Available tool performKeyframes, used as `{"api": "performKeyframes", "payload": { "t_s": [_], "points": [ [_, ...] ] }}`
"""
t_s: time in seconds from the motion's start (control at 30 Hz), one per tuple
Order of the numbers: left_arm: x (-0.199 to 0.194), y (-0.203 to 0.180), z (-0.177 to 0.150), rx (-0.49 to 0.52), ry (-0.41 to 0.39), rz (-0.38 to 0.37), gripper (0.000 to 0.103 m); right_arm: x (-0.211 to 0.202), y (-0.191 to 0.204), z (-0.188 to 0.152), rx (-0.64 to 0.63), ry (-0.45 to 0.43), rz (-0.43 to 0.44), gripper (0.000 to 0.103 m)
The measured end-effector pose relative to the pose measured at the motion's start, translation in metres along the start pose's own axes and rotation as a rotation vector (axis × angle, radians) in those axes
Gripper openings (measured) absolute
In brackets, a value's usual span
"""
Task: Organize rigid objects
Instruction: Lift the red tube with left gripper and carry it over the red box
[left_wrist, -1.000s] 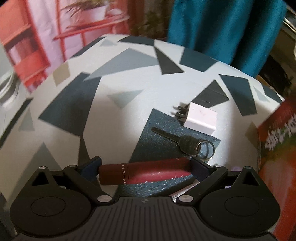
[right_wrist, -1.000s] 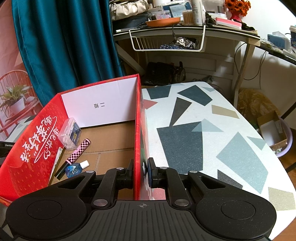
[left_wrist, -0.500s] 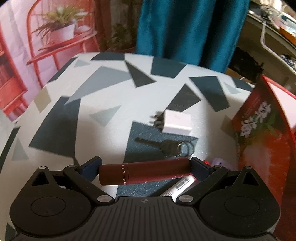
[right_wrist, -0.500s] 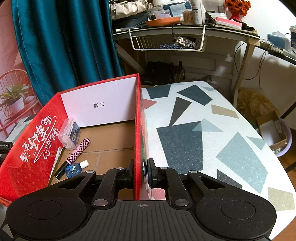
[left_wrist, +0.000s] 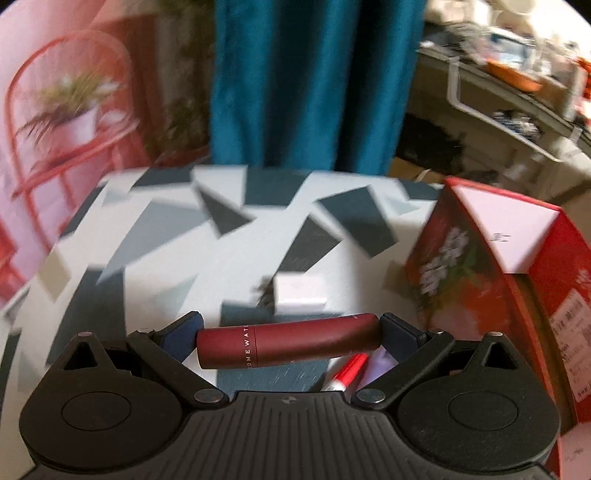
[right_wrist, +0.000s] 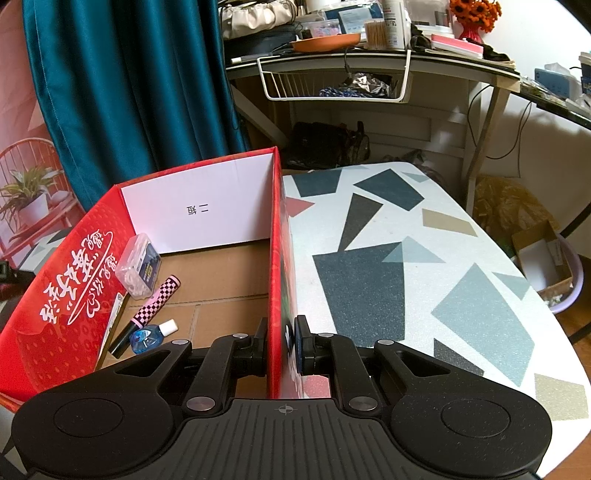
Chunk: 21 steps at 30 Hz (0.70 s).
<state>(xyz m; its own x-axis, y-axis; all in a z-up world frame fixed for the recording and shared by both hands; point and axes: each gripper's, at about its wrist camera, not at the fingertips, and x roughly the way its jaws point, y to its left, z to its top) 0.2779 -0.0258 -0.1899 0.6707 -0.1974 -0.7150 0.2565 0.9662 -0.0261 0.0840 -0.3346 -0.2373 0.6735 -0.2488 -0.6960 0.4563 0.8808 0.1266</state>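
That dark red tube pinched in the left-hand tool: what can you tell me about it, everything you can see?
The dark red matte tube is a short cylinder, like a lipstick case, with a thin seam ring and small pale lettering near its left end. It lies crosswise, nearly level, its two ends pressed between the left gripper and its blue-padded fingers. It hangs above the patterned table, touching nothing else. The red cardboard box stands to its right.
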Motion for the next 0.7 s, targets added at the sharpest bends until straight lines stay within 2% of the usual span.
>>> {"api": "performKeyframes", "payload": {
  "t_s": [0.2, 0.4, 0.57, 0.7],
  "points": [
    [-0.019, -0.016, 0.032, 0.095, -0.107, -0.095, 0.102, 0.0, 0.0, 0.0, 0.0, 0.0, 0.0, 0.011],
    [-0.032, -0.061, 0.052, 0.204, -0.2, -0.243, 0.102, 0.001, 0.0, 0.0, -0.004, 0.001, -0.004, 0.011],
    [-0.023, -0.1, 0.045, 0.287, -0.187, -0.356, 0.102, 0.001, 0.0, 0.001, -0.006, 0.003, -0.003, 0.011],
    [-0.009, -0.122, 0.031, 0.388, -0.175, -0.395, 0.102, 0.001, 0.0, 0.001, -0.007, 0.004, -0.003, 0.011]
  ]
}}
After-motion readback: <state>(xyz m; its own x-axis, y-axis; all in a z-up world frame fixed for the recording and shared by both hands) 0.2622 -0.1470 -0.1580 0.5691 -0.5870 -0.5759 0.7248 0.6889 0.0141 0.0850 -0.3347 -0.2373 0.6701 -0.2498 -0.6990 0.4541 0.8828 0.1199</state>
